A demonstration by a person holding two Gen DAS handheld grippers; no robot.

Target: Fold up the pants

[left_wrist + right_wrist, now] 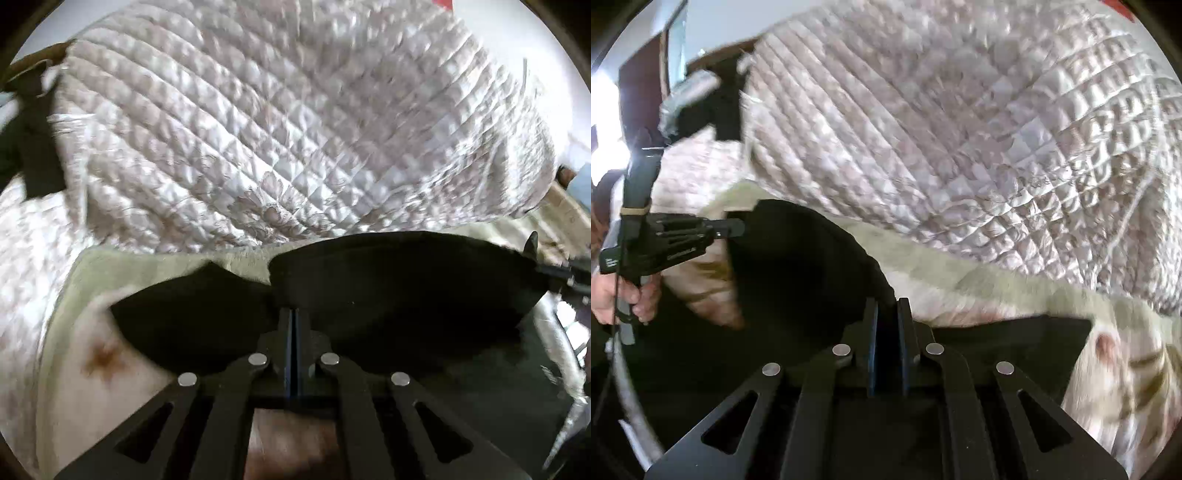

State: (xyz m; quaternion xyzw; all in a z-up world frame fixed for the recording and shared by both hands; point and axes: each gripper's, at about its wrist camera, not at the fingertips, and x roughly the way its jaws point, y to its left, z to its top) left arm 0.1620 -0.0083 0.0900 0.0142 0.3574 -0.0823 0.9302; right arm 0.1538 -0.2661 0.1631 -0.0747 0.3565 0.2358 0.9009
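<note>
Black pants (388, 295) lifted off a pale green blanket (155, 266) on a bed, cloth stretched between both tools. Left gripper (293, 321) pinched tight on the dark fabric, jaws nearly meeting with only a thin layer between them; right gripper (887, 314) clamped on another part of the same garment, a slightly thicker fold wedged between its fingers (871, 332). In the right wrist view, left gripper (737, 228) at the left side biting the pants' edge, a hand (624, 295) wrapped round its handle. Pants hanging over the blanket's near edge, one squared-off end (1034, 347) lying toward the blanket's right side. Behind the blanket, a white quilted cover (295, 129) with a faint floral print, spread to the bed's far edge. Frames blurred throughout. Brown star-shaped mark (103, 358) on the blanket's left part.
</note>
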